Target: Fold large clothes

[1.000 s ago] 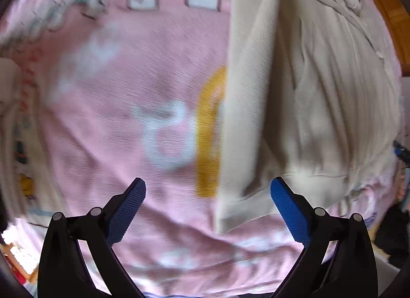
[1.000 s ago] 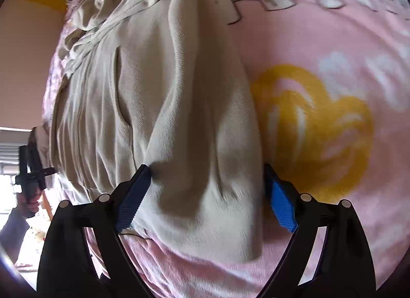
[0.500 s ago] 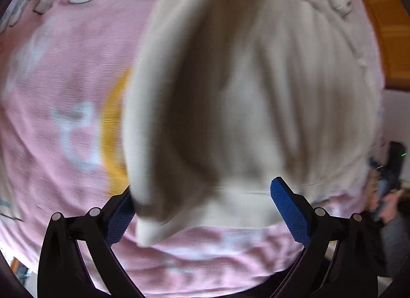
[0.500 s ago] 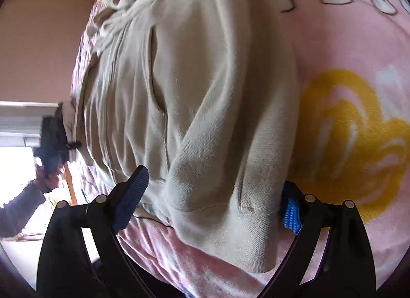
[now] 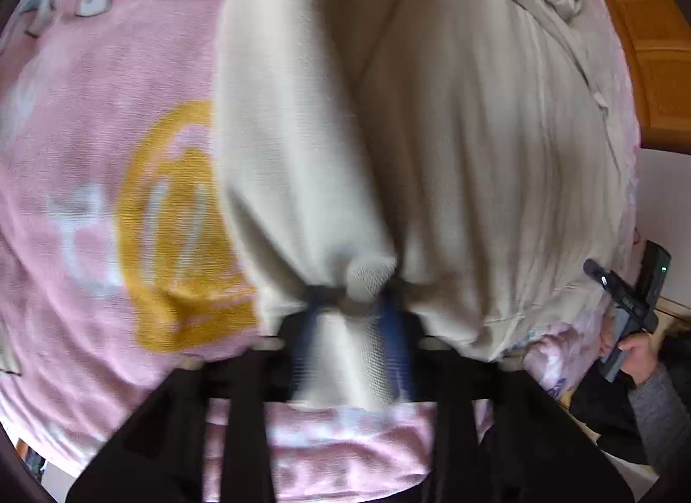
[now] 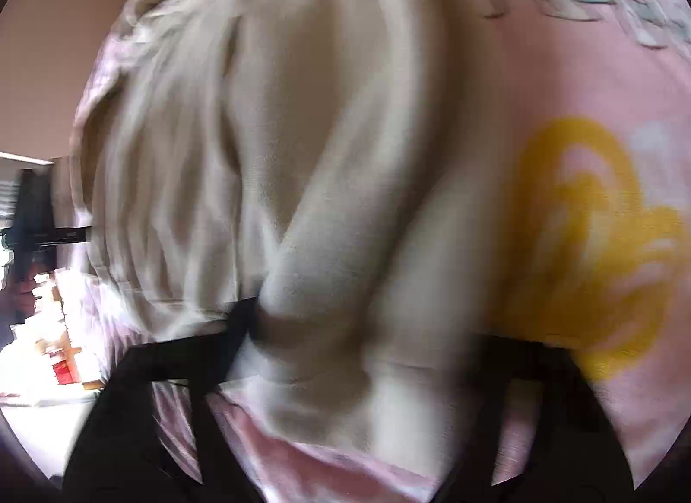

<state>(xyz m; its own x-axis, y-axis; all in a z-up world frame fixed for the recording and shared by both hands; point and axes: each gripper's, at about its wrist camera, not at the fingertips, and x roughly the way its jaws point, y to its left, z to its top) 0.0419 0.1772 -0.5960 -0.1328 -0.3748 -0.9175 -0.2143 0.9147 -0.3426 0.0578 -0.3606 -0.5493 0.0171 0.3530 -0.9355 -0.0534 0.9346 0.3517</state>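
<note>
Beige garment (image 5: 432, 135) hem on pink blanket (image 5: 86, 114): left gripper (image 5: 354, 308) clamped on it, closing; right gripper (image 6: 367, 351) closing around it, may slip from the shallow bite.

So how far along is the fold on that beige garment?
Early. Done: the garment lies spread lengthwise on the pink blanket, no fold across it visible. In hand: the left gripper has its jaws closing on a bunched pinch of the hem; the right gripper has its jaws closing around the hem's other corner, too blurred to tell if gripped. Left: lifting the hem and making every fold.
</note>
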